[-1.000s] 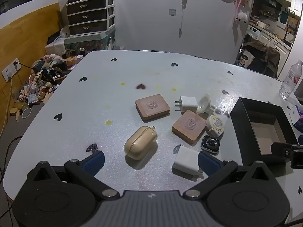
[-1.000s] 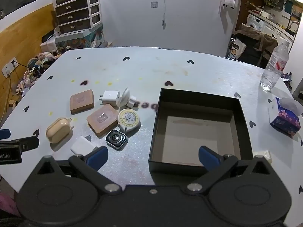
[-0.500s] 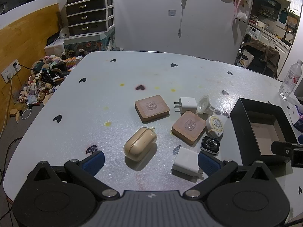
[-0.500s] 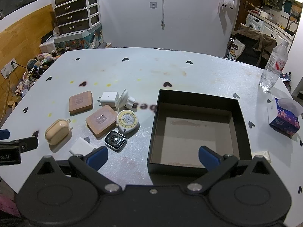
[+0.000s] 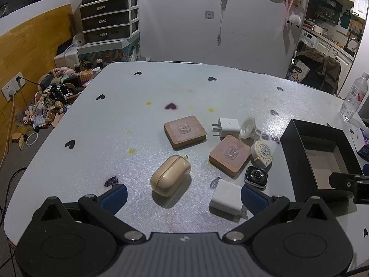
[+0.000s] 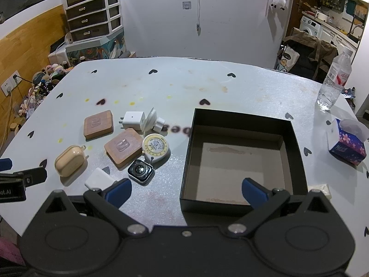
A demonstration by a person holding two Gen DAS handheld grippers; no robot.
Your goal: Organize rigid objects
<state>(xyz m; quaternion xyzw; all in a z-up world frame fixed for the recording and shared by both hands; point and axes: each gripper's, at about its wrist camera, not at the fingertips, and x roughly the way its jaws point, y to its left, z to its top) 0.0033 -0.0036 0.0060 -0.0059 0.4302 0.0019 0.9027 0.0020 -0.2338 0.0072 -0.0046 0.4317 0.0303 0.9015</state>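
Left wrist view: left gripper [image 5: 183,195], jaws spread wide and empty, above a beige earbud case [image 5: 171,178], white charger [image 5: 227,197], watch body [image 5: 256,176] and two brown square blocks [image 5: 185,131] on the table [image 5: 115,115]. Right wrist view: right gripper [image 6: 185,190], jaws likewise wide and empty, over the near wall of the empty black box [image 6: 242,159], with the small objects clustered left of it.

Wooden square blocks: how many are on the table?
2. One block lies left of the white charger; the other block lies beside the round tape measure.
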